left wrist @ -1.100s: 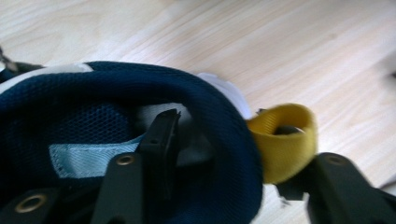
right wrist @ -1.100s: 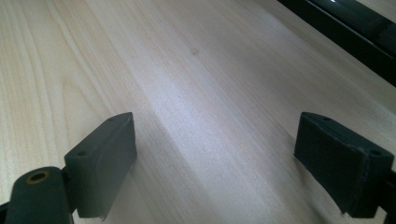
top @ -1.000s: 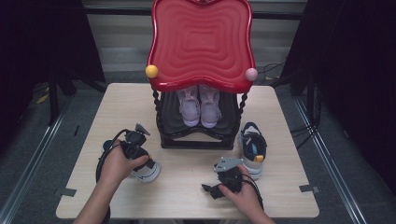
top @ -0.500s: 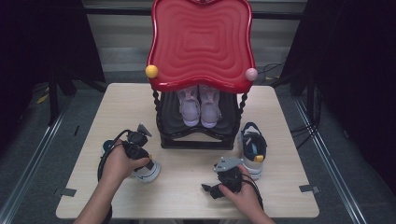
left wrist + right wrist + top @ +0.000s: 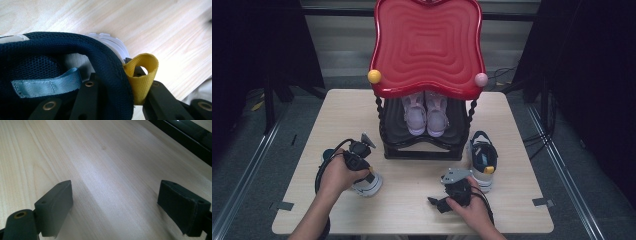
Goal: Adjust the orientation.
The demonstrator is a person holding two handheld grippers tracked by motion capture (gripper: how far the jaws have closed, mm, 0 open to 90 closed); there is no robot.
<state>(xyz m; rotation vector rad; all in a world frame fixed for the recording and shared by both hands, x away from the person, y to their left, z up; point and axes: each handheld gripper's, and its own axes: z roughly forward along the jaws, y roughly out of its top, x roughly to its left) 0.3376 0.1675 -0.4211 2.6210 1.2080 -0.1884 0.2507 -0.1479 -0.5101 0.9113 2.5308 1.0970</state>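
Note:
A navy mesh shoe point(image 5: 368, 184) with a white sole lies on the table at the front left. My left gripper point(image 5: 363, 175) points down into its heel. In the left gripper view one jaw is inside the shoe and the other outside, against the yellow pull loop point(image 5: 142, 75). The padded heel collar point(image 5: 110, 62) is pinched between them. The jaws of my left gripper point(image 5: 116, 78) have just been closing on it. My right gripper point(image 5: 438, 204) rests at the front right, and my right gripper point(image 5: 115, 202) is open over bare wood.
The matching navy shoe point(image 5: 482, 157) stands to the right of a black rack point(image 5: 427, 145) with a red wavy top point(image 5: 427, 47). A pair of pink shoes point(image 5: 426, 114) sits on the rack's shelf. The wooden table point(image 5: 412, 210) ends just beyond both hands.
Both hands keep their places. The left gripper's jaws look drawn in tighter on the shoe's heel than a second ago.

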